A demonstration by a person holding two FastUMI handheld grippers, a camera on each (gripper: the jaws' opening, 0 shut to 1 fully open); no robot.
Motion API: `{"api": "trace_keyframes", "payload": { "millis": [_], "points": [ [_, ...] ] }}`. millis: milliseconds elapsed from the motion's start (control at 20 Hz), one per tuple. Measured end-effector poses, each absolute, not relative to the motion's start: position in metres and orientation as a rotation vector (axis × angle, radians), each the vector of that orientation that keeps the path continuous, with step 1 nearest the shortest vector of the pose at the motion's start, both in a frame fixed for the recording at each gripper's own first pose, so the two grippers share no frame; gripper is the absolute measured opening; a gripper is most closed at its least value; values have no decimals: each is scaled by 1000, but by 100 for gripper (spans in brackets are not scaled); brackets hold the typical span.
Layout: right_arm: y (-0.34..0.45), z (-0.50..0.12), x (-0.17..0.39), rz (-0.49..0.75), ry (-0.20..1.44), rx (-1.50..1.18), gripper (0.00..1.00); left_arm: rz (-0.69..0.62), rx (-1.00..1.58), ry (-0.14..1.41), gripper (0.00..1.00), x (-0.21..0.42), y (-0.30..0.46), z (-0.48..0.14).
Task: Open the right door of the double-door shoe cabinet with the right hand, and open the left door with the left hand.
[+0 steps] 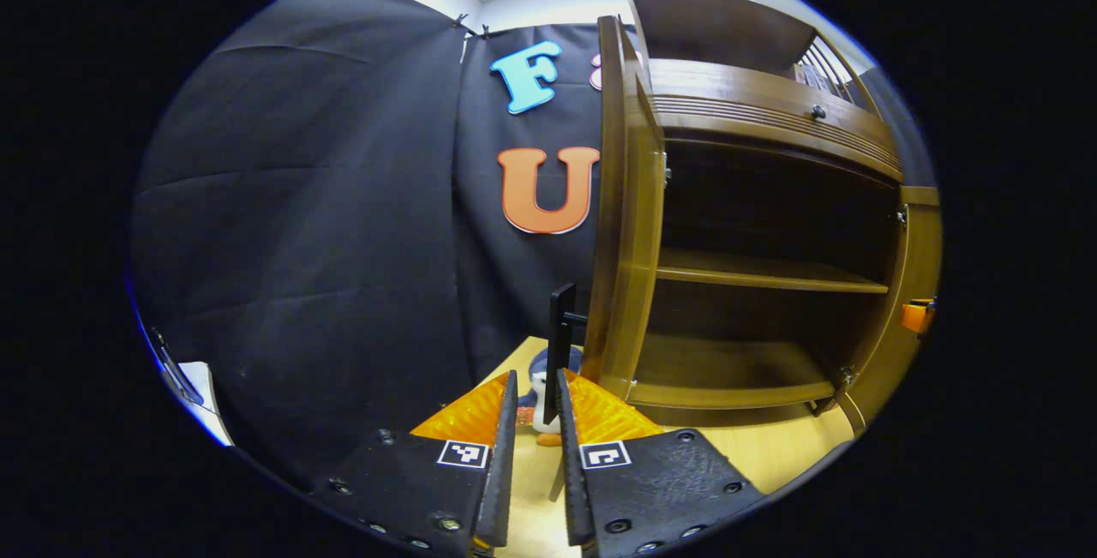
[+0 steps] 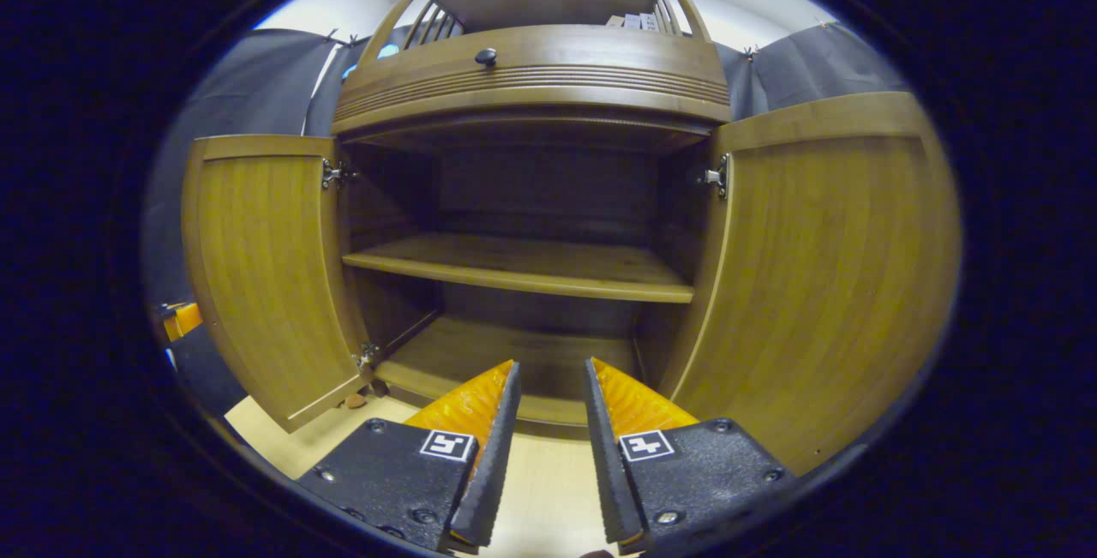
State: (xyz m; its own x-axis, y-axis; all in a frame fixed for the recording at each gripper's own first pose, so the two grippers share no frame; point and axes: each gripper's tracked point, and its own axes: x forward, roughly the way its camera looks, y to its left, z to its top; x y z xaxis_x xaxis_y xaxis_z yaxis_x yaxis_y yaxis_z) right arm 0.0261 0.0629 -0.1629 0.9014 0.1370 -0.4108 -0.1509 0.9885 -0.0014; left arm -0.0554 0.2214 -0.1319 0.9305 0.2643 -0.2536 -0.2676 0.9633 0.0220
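Observation:
The brown double-door shoe cabinet (image 2: 531, 87) stands with both doors swung out. In the right gripper view the left door (image 2: 266, 275) and right door (image 2: 823, 275) flank the bare inside shelf (image 2: 523, 267). My right gripper (image 2: 548, 374) is open in front of the lower compartment, holding nothing. In the left gripper view the left door (image 1: 626, 224) is edge-on and its black bar handle (image 1: 561, 327) reaches down between the fingers of my left gripper (image 1: 536, 380). The handle lies against the right finger, and a gap shows at the left finger. The right door (image 1: 917, 241) stands far right.
A drawer with a dark knob (image 2: 486, 55) and a railed top sit above the doors. A small toy figure (image 1: 536, 391) lies on the pale wooden floor (image 1: 771, 447) behind the handle. Black cloth wall (image 1: 326, 241) closes the left side.

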Motion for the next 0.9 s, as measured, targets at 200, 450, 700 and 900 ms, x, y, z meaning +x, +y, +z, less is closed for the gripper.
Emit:
{"api": "trace_keyframes", "payload": {
  "millis": [200, 450, 700, 900],
  "points": [
    [63, -151, 28, 139, 396, -23, 49, 276, 19, 215, 53, -61, 209, -114],
    [58, -141, 26, 130, 376, -7, 49, 143, 82, 149, 83, -49, 140, -88],
    [59, -127, 22, 159, 326, -2, 49, -30, 86, 137, 91, -30, 61, -87],
    [53, -127, 19, 147, 326, 5, 99, -108, 63, 148, 98, -23, 26, -92]
  ]
}}
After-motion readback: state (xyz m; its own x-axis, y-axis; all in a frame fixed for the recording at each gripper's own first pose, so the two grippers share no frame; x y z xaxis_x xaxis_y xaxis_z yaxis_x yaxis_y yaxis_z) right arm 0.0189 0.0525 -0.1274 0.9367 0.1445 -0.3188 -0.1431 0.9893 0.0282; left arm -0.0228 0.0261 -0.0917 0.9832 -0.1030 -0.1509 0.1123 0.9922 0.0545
